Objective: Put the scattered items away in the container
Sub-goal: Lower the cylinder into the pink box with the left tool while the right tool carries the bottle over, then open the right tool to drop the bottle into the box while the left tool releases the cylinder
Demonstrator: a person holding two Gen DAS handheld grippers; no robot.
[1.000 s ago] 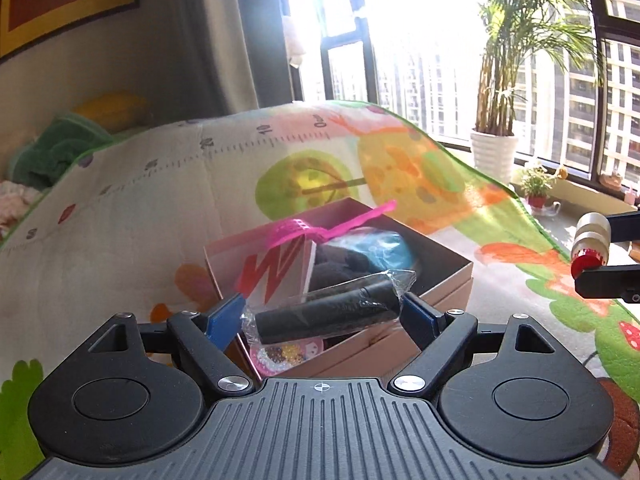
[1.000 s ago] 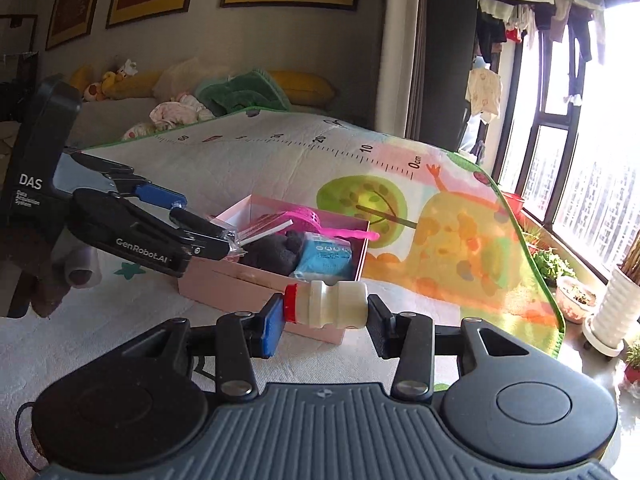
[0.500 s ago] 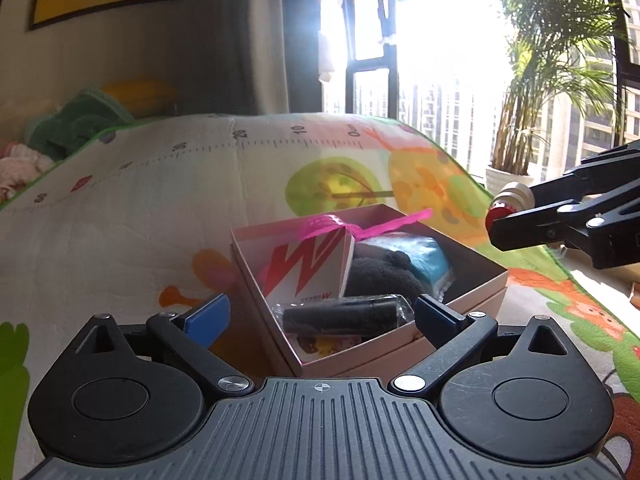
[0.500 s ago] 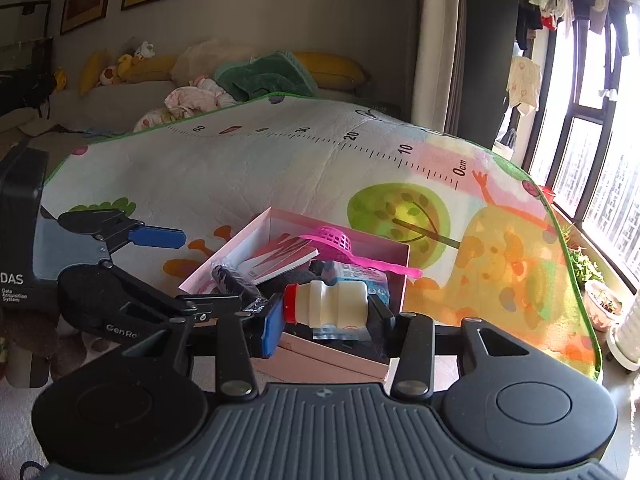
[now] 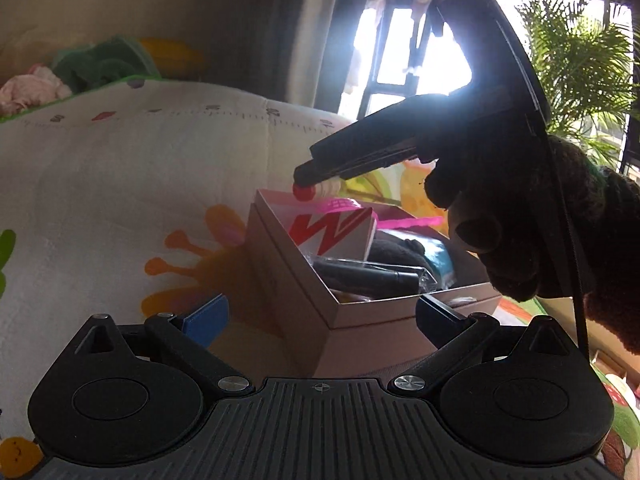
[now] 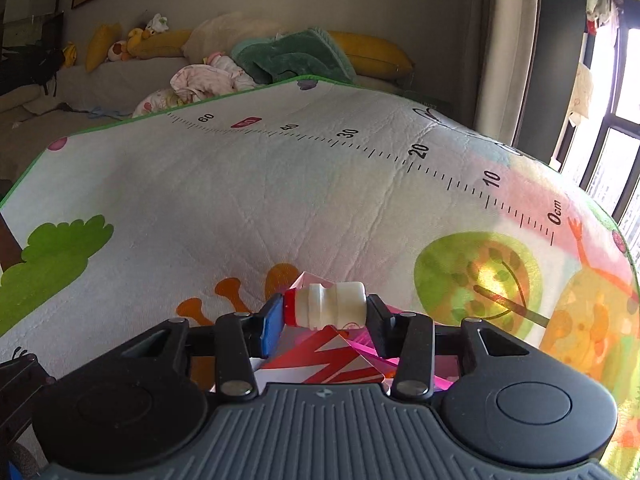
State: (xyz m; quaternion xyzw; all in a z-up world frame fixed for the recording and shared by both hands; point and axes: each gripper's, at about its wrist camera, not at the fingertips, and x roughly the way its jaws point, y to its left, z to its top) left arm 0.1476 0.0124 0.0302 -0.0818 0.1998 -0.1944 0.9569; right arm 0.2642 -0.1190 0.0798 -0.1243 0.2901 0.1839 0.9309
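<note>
**Pink cardboard box, part-filled, on a printed play mat**

Cardboard, pale pink, rectangular, open-topped: the box [image 5: 304, 280] sits on the mat, its near corner between the blue-padded fingers of the left gripper [image 5: 320, 312]. That gripper stands wide open, holding nothing and not touching the walls.

Contents seen from the left wrist: a black cylinder in crinkled clear wrap [image 5: 372, 280] along the near edge; a white card with red zigzag print [image 5: 336, 228], propped up; a pink plastic scoop with a mesh head [image 5: 348, 204]; a dark soft item and a teal packet [image 5: 436, 256] farther right.

Small ribbed white plastic bottle with red cap [image 6: 324, 306]: lying crosswise between the pads of the right gripper [image 6: 324, 312], above the far left corner of the box. Its jaws are opening; the pads look in contact with both bottle ends.

A dark fuzzy glove [image 5: 540, 216] covers the hand carrying the right gripper.

Surface: quilted mat [image 6: 280, 184], cream with a printed ruler scale, trees and orange shapes, green-edged. Room: sofa with cushions and plush toys at the far side, curtain, bright window, potted palm [image 5: 580, 80] to the right.
</note>
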